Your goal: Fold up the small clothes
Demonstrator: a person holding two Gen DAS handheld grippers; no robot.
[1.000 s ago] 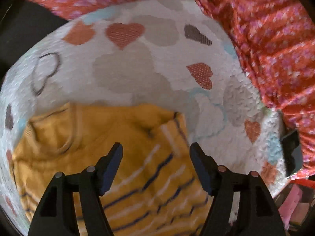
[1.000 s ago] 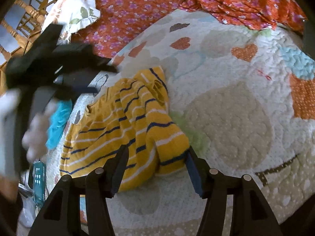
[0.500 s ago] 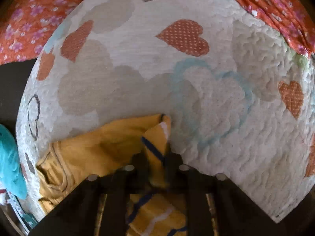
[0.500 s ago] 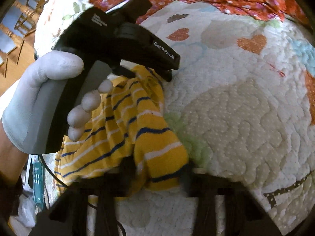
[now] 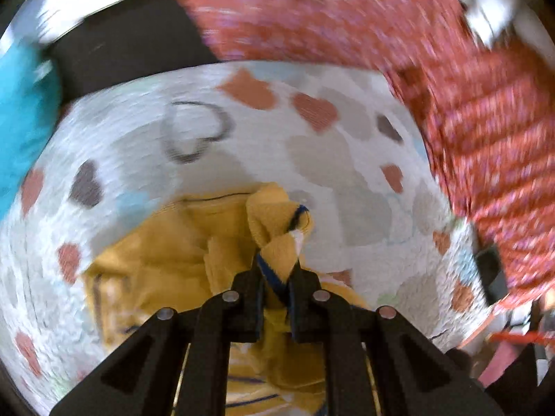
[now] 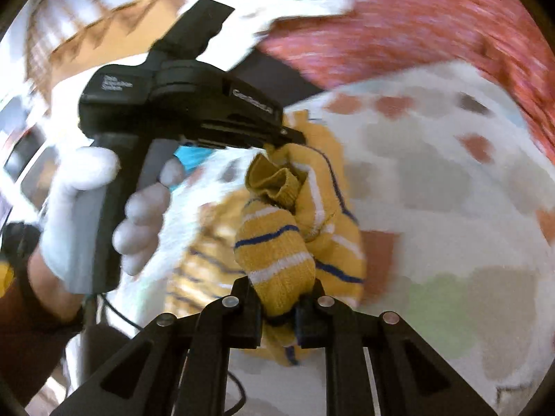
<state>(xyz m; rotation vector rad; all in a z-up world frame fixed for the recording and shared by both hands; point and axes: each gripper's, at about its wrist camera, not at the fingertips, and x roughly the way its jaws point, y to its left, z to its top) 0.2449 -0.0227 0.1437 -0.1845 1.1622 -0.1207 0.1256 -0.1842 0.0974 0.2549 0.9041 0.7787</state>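
The left gripper (image 5: pixel 276 279) is clamped on a bunched edge of the yellow sweater (image 5: pixel 180 242), a soft knit with thin navy and white stripes; its black jaws stand narrow with the fabric pinched between them. The right gripper (image 6: pixel 280 306) has a rolled, ribbed fold of the same sweater between its black jaws, which are closing on it. The sweater hangs crumpled from both grips above the quilt (image 5: pixel 312 159), a white, puckered, stitched cover printed with orange, grey and brown hearts. The rest of the garment lies rumpled near the quilt's left edge. A white-gloved hand (image 6: pixel 86 208) holds the left gripper's grey handle. A red flowered cloth (image 5: pixel 485 121) lies wrinkled along the quilt's far edge.
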